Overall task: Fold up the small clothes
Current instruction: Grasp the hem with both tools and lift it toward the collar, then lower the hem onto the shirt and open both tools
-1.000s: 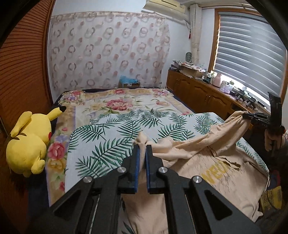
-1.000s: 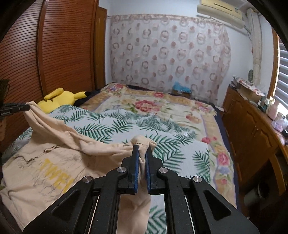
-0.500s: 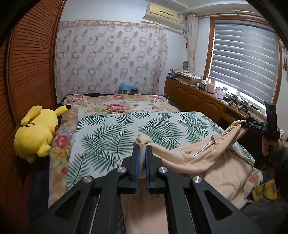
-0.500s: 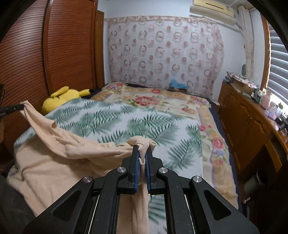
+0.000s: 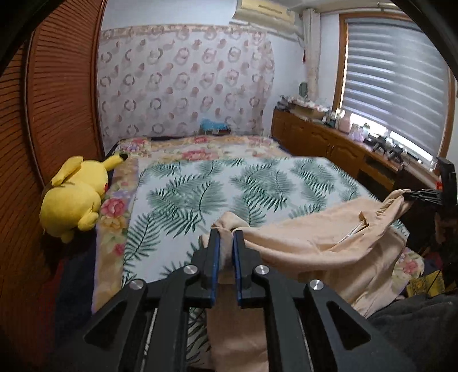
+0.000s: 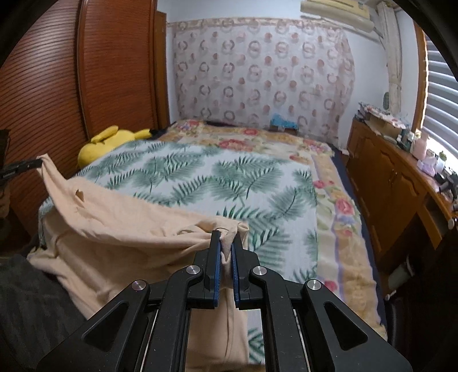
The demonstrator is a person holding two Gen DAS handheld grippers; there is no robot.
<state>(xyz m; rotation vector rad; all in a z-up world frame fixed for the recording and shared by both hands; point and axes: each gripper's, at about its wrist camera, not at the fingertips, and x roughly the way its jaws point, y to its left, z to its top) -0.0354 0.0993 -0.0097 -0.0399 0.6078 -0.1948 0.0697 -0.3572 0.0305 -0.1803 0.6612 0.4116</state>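
While pinched at both corners, beige shirt (image 5: 315,240) overhangs bed edge (image 5: 412,257).

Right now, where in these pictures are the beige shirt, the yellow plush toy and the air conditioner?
beige shirt (image 5: 315,237): left wrist view, on the stretched cloth between the two grips.
yellow plush toy (image 5: 74,200): left wrist view, on its body.
air conditioner (image 5: 263,11): left wrist view, on its front panel.

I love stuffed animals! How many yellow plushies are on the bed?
1. The yellow plush toy lies at the bed's left edge beside the wooden wardrobe. Others may be hidden outside the view.
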